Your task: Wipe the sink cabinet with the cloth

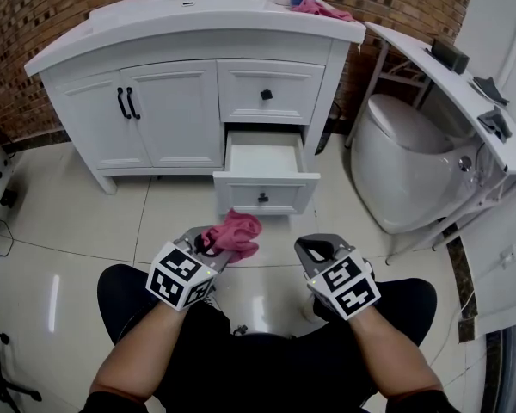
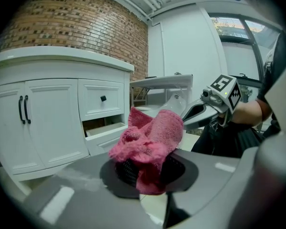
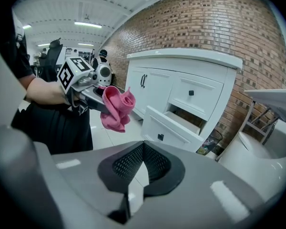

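A bunched pink cloth [image 1: 235, 233] is being pinched by the left tongs [image 1: 211, 246], well short of the sink cabinet [image 1: 172, 110]. The right tongs [image 1: 315, 249] are being held pressed together, empty. Loose folds could be snagged on the one open drawer [image 1: 265, 179]. Two cloths are being counted, with a second cloth [image 1: 320, 9] lying on the cabinet top.
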Demonstrator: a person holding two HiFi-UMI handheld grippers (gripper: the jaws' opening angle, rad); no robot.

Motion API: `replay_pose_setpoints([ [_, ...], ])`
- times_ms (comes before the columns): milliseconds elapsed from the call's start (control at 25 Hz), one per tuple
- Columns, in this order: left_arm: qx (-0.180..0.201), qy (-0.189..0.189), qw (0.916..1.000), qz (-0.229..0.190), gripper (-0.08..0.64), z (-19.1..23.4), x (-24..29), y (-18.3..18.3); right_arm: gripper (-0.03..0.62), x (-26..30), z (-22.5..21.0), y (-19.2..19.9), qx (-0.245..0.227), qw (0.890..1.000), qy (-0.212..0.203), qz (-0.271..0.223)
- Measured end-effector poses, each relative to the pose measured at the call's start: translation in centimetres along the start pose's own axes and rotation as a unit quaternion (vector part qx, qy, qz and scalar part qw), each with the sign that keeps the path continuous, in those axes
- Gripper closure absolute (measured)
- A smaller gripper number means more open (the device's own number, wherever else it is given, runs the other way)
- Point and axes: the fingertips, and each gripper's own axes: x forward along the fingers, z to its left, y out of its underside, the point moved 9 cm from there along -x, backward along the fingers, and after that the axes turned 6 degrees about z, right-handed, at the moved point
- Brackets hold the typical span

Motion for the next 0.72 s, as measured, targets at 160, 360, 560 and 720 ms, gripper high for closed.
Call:
replay_pose_setpoints([
  [160,-0.005,0.008,0.9999,0.011,0.468,-0.18,0.32,0.41,0.588,0.19,-0.09,0.31,0.005,1.000,-0.004,0.004],
  [360,-0.002,0.012,0.9999,0.008,0.465,-0.26,0.26,0.26,0.588,0.06,-0.07,0.08,0.006,1.000,-0.003,0.002],
  [560,0.004,0.010,0.9999,0.006,0.462,-0.41,0.33,0.23,0.586,0.23,-0.14,0.26,0.006,1.000,-0.005,0.003],
  [720,0.006,0.009,0.9999,0.006,0.460,-0.33,0.24,0.24,0.588,0.28,-0.11,0.15,0.006,1.000,-0.004,0.003],
])
